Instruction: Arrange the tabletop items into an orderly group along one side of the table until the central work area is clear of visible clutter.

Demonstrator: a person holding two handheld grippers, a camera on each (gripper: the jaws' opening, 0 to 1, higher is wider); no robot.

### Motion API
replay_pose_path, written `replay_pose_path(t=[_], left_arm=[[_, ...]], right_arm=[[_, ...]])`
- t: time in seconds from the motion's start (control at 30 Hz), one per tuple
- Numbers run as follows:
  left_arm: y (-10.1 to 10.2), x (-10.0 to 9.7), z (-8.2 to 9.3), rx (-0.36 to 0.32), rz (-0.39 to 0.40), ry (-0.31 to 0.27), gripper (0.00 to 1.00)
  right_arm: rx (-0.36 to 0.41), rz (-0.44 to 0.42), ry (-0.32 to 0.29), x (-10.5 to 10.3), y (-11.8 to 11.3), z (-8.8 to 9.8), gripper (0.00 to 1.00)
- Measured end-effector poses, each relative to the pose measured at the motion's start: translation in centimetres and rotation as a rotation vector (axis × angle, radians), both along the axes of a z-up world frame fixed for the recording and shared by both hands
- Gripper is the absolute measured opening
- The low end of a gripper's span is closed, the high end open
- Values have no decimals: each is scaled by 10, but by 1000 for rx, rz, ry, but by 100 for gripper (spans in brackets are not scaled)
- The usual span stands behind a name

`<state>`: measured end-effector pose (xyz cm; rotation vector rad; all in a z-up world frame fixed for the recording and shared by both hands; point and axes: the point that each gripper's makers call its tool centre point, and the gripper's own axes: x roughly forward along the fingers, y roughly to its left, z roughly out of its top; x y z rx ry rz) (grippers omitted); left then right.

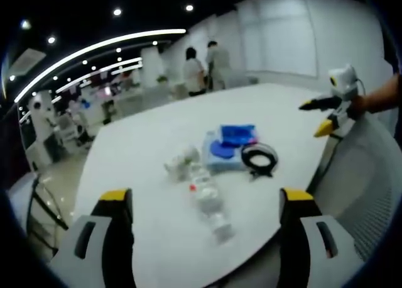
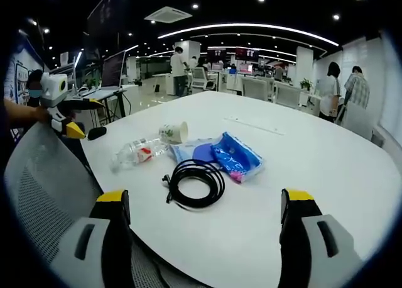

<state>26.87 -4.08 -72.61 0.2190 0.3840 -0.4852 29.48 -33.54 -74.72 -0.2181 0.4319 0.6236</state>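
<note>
Nothing grabbed yet: both grippers, left (image 1: 206, 212) & right (image 2: 206, 212), released w/ jaws wide, hover off the table (image 2: 326, 168); next prob. reach for the cable coil (image 2: 196, 182) or bottle (image 2: 135, 153).

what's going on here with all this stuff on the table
A person holds a two-jaw tool in each hand over a white table, and both are open and holding nothing. The left tool and right tool face the clutter from different sides. A coiled black cable, a plastic bottle on its side, a tipped paper cup and blue packets lie loosely together, so tidying has not visibly begun.
</note>
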Motion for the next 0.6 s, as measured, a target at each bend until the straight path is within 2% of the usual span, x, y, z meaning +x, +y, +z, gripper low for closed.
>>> replay_pose_path(t=[0.6], left_arm=[[3, 1, -7, 39, 19, 28, 91]], right_arm=[[7, -15, 10, 0, -3, -1, 99]])
